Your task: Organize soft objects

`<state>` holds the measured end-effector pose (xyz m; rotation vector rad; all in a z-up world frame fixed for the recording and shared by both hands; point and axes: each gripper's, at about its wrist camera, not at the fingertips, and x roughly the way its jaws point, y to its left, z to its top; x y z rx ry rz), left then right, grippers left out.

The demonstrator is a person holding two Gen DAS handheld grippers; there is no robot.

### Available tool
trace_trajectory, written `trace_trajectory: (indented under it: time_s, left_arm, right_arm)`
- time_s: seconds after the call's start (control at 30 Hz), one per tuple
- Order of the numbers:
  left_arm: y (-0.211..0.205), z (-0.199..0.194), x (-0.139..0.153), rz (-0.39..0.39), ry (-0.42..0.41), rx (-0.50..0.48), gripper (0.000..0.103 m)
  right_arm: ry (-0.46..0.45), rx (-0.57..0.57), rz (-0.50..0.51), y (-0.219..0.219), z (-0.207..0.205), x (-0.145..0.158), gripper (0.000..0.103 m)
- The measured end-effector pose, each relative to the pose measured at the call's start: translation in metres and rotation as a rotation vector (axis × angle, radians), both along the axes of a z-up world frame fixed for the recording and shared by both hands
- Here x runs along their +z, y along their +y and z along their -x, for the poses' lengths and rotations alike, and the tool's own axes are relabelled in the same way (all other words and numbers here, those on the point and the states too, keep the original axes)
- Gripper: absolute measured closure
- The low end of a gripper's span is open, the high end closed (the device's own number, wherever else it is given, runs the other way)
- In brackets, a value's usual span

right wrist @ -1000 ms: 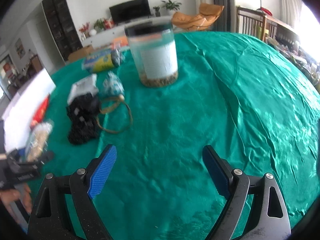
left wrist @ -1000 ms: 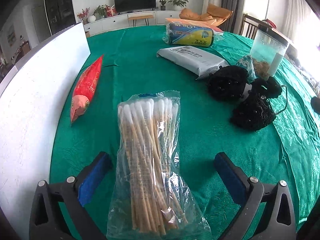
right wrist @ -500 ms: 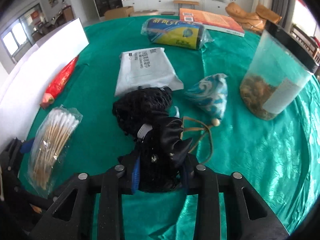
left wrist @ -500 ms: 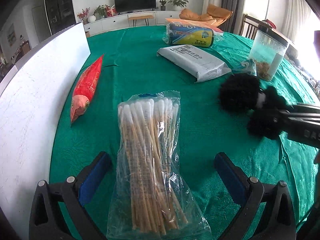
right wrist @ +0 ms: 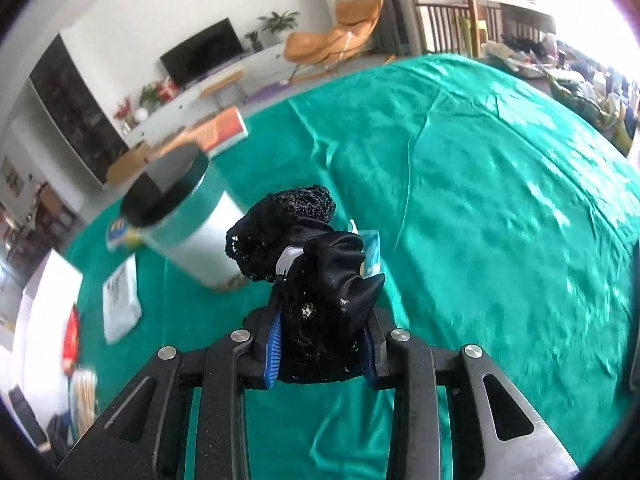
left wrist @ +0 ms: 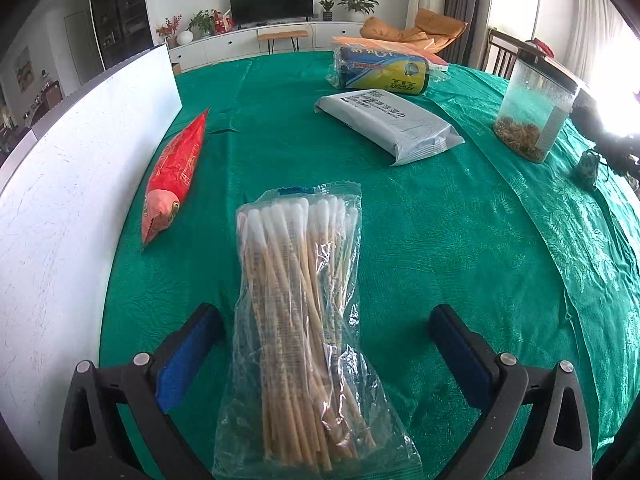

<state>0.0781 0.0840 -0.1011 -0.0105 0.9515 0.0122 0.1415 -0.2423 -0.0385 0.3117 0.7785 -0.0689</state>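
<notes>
One black hair accessory [right wrist: 316,300] clenched in right tongs [right wrist: 320,344], left tongs [left wrist: 320,344] released, one cotton-swab bag [left wrist: 304,320].

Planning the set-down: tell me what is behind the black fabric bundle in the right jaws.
Behind the black fabric bundle: a blurred clear jar with black lid and a blue patterned pouch's edge; the pouch's remainder is covered.

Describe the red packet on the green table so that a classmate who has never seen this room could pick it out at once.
Start at the green tablecloth and find the tall white board standing along its left side. The red packet lies flat right beside that board, beyond the clear bag of cotton swabs. It is the only red thing there, long and narrow, with a pinkish end.
</notes>
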Motion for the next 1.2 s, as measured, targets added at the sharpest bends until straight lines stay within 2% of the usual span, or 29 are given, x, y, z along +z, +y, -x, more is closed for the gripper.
trace_trajectory:
  time_s: [0.03,0.07,0.1,0.13,0.2,0.27,0.43,0.5,0.53,0.57,0.6,0.7,0.73,0.8,0.87,0.93,1.0,1.07,1.1,1.13,1.2]
  left_arm:
    - [0.0,0.0,0.0,0.0,0.0,0.0,0.0]
    - [0.0,0.0,0.0,0.001,0.001,-0.003,0.0]
    - [0.001,0.0,0.0,0.002,0.002,-0.009,0.0]
    - [0.001,0.001,0.0,0.001,0.008,-0.02,0.0]
    - [0.001,0.002,0.001,0.0,0.045,-0.062,0.0]
    - [0.004,0.005,0.003,0.013,0.08,-0.073,0.0]
    - [0.024,0.017,0.01,0.121,0.105,-0.041,0.0]
    - [0.03,0.022,0.01,0.116,0.11,-0.026,0.0]
    - [0.032,0.024,0.009,0.111,0.11,-0.016,0.0]
    - [0.035,0.027,0.007,0.117,0.111,-0.006,0.0]
    - [0.036,0.03,0.007,0.122,0.099,-0.003,0.0]
    - [0.031,0.033,0.007,0.123,0.087,-0.014,0.0]
    - [0.029,0.033,0.008,0.125,0.088,-0.029,0.0]
    - [0.026,0.034,0.009,0.132,0.09,-0.055,0.0]
    - [0.028,0.035,0.011,0.14,0.08,-0.055,0.0]
    - [0.031,0.035,0.01,0.158,0.076,-0.043,0.0]
    - [0.034,0.034,0.01,0.175,0.064,-0.032,0.0]
    - [0.034,0.032,0.01,0.183,0.064,-0.027,0.0]
    - [0.034,0.031,0.01,0.186,0.067,-0.026,0.0]
    - [0.034,0.031,0.011,0.192,0.069,-0.027,0.0]
    - [0.033,0.031,0.013,0.21,0.07,-0.027,0.0]
  right_arm:
    - [0.007,0.002,0.007,-0.003,-0.012,-0.002,0.055]
    - [0.051,0.017,0.001,-0.008,-0.023,-0.007,0.038]
    - [0.11,0.025,0.001,-0.011,-0.03,-0.011,0.034]
    - [0.142,0.031,0.002,-0.016,-0.031,-0.011,0.034]
    - [0.137,0.067,0.0,-0.026,-0.019,0.0,0.033]
    - [0.126,0.075,0.038,-0.034,-0.009,0.015,0.028]
    - [0.135,0.09,0.163,-0.034,-0.019,0.048,0.027]
    - [0.187,0.083,0.243,-0.029,-0.031,0.049,0.027]
    - [0.259,0.088,0.254,-0.027,-0.038,0.043,0.027]
    - [0.325,0.099,0.23,-0.027,-0.044,0.033,0.027]
    - [0.341,0.119,0.19,-0.025,-0.045,0.025,0.027]
    - [0.267,0.203,0.092,-0.01,-0.038,0.009,0.027]
    - [0.245,0.252,0.031,-0.004,-0.034,0.003,0.027]
    - [0.279,0.352,-0.114,0.007,-0.028,-0.013,0.028]
    - [0.312,0.503,-0.255,0.018,-0.018,-0.018,0.029]
    - [0.312,0.656,-0.227,0.032,0.0,-0.009,0.028]
    - [0.309,0.727,-0.071,0.041,0.015,0.001,0.028]
    - [0.285,0.647,0.109,0.037,0.017,0.009,0.028]
    - [0.28,0.566,0.14,0.028,0.01,0.012,0.028]
    - [0.283,0.471,0.112,0.013,0.0,0.013,0.028]
    - [0.269,0.28,-0.057,-0.026,-0.022,0.016,0.028]
